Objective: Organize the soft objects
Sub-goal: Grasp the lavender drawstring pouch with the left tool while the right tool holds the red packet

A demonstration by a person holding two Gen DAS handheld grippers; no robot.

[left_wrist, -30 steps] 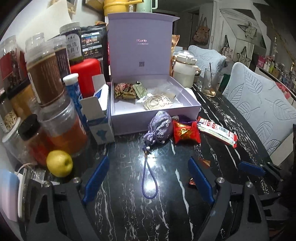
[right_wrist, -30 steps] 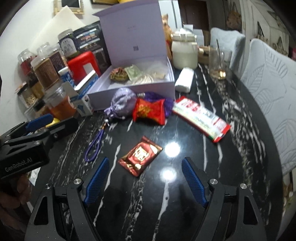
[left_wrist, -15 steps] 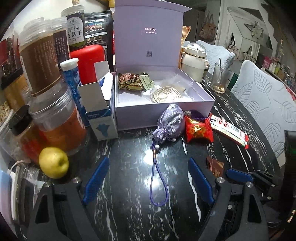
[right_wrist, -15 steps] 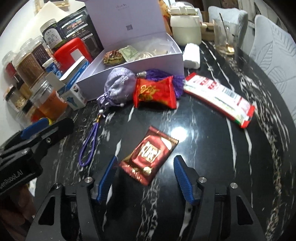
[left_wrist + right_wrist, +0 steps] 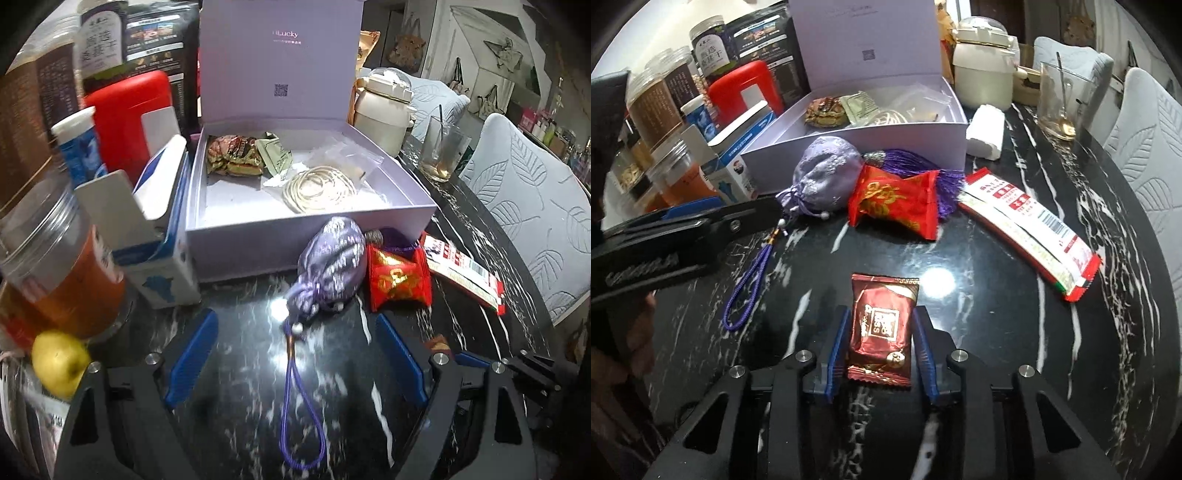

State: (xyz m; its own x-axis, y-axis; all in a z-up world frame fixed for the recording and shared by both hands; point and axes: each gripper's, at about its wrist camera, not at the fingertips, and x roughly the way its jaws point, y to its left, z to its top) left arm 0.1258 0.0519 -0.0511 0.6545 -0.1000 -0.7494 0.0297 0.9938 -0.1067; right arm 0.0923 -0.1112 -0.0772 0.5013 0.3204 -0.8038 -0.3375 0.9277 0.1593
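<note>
A dark red candy packet (image 5: 881,328) lies on the black marble table (image 5: 997,350). My right gripper (image 5: 881,334) is closing on it, and its blue pads (image 5: 839,343) touch the packet's two long sides. A lavender drawstring pouch (image 5: 332,262) with a purple cord (image 5: 295,398) lies against the open lavender box (image 5: 306,221). My left gripper (image 5: 295,321) is open, its fingers on either side of the cord just short of the pouch. A bright red candy packet (image 5: 399,277) and a long red-and-white sachet (image 5: 461,269) lie to the right. The box holds wrapped sweets and a coil of cream cord.
Jars (image 5: 55,266), a blue-and-white carton (image 5: 159,236), a red container (image 5: 129,110) and a lemon (image 5: 59,362) crowd the left side. A white lidded pot (image 5: 984,70), a glass with a spoon (image 5: 1060,103) and a folded white cloth (image 5: 986,133) stand behind. Padded chairs (image 5: 528,206) border the right edge.
The right jaws have narrowed from wide apart to the dark red packet's sides, and the packet has turned from slanted to straight. The left gripper has moved forward towards the pouch, still open.
</note>
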